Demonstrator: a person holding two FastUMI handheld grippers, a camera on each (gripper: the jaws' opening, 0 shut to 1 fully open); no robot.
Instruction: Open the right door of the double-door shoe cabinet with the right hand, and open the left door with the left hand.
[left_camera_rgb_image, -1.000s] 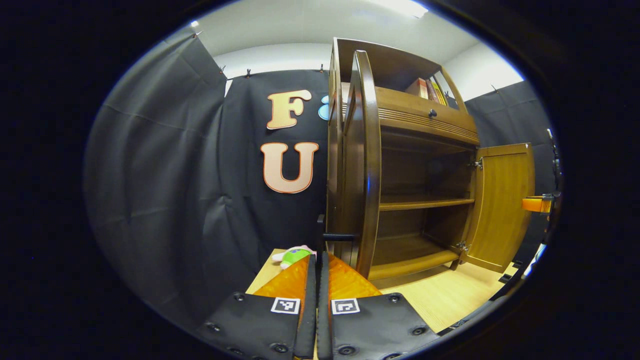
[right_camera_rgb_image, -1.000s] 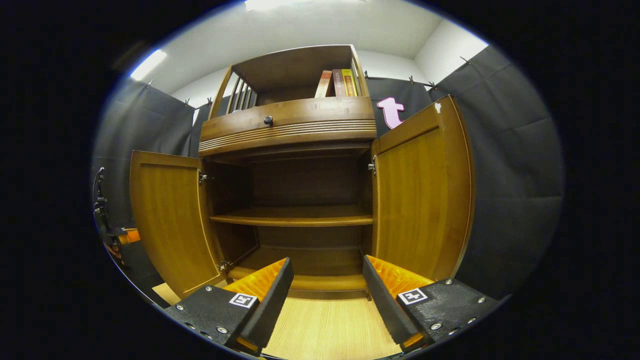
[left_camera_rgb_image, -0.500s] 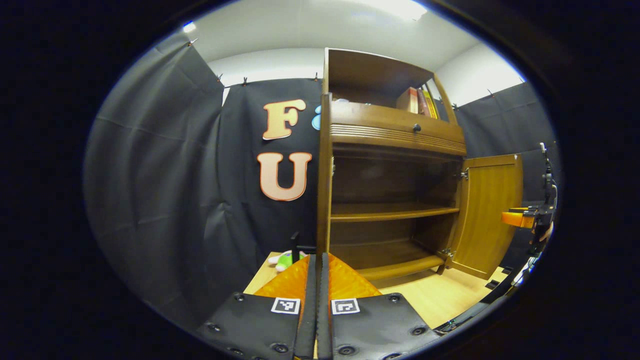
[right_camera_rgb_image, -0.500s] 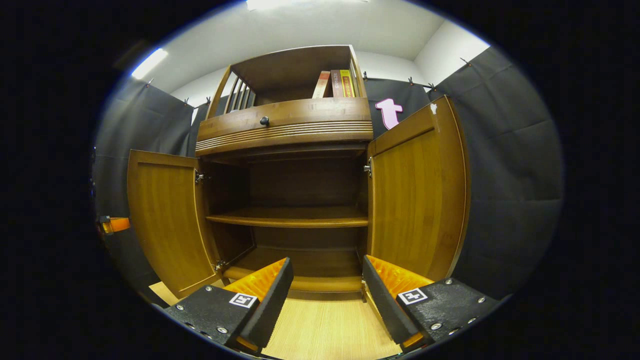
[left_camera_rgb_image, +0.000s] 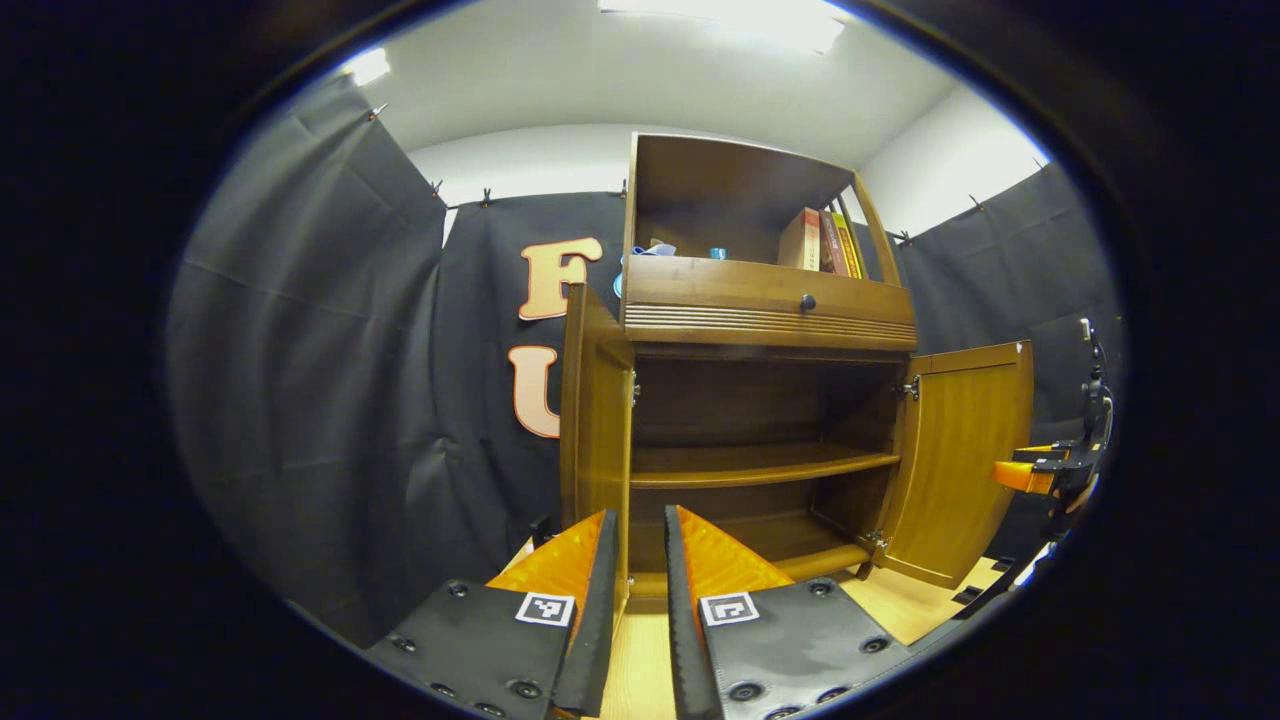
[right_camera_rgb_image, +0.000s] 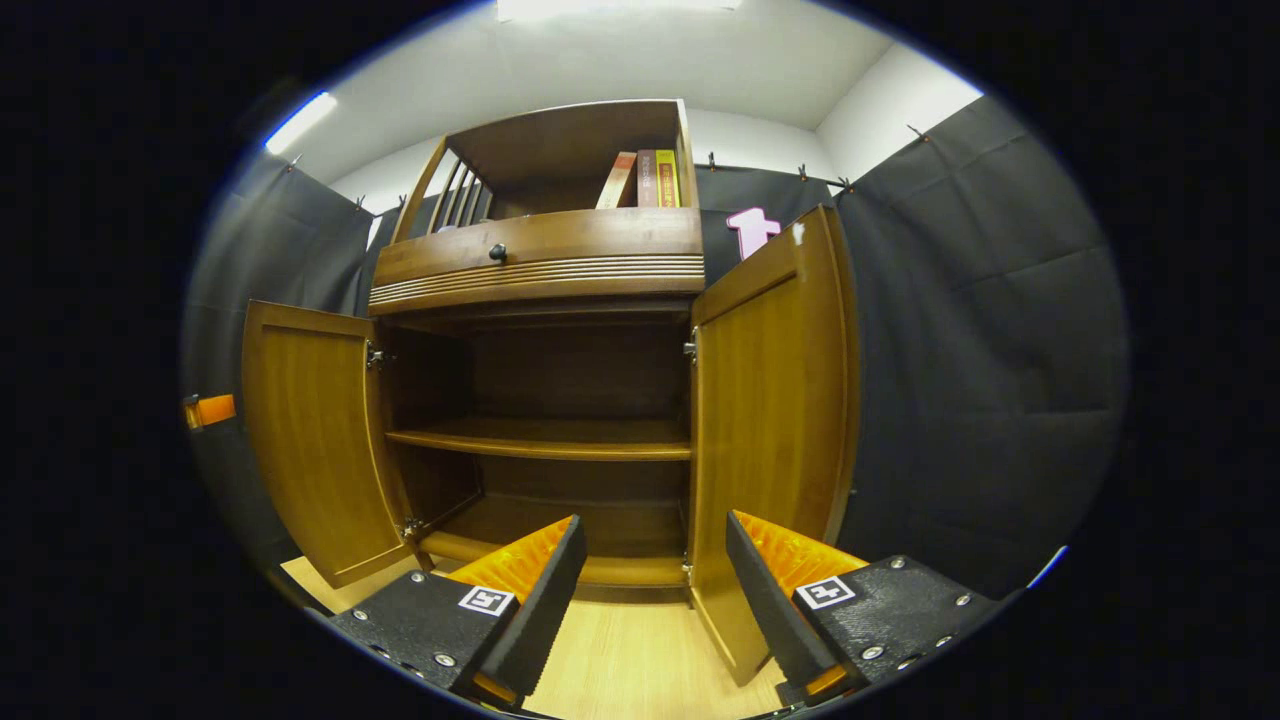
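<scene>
Both doors of the brown wooden double-door shoe cabinet (right_camera_rgb_image: 540, 400) stand swung out; I'd judge the opening step finished, with only backing off left.

Left tool (left_camera_rgb_image: 640, 560): fingers slightly parted, grasping nothing. The left door (left_camera_rgb_image: 595, 420) sits edge-on straight ahead of it, its free edge just above and between the fingertips, close but I can't tell if touching.

Right tool (right_camera_rgb_image: 655, 570): spread wide, empty. The right door (right_camera_rgb_image: 770, 430) is just ahead and to its right, bottom corner near the right finger (right_camera_rgb_image: 790, 590). In the left gripper view it shows far right, beside that door's outer face.

Next move, as I see it: pull both tools straight back.

Clearance: light wooden floor (right_camera_rgb_image: 640, 660) in front is free between the tools; inner shelf (right_camera_rgb_image: 540, 440) bare. Watch the door edges; black cloth wall (right_camera_rgb_image: 980, 350) lies beyond the right door.
</scene>
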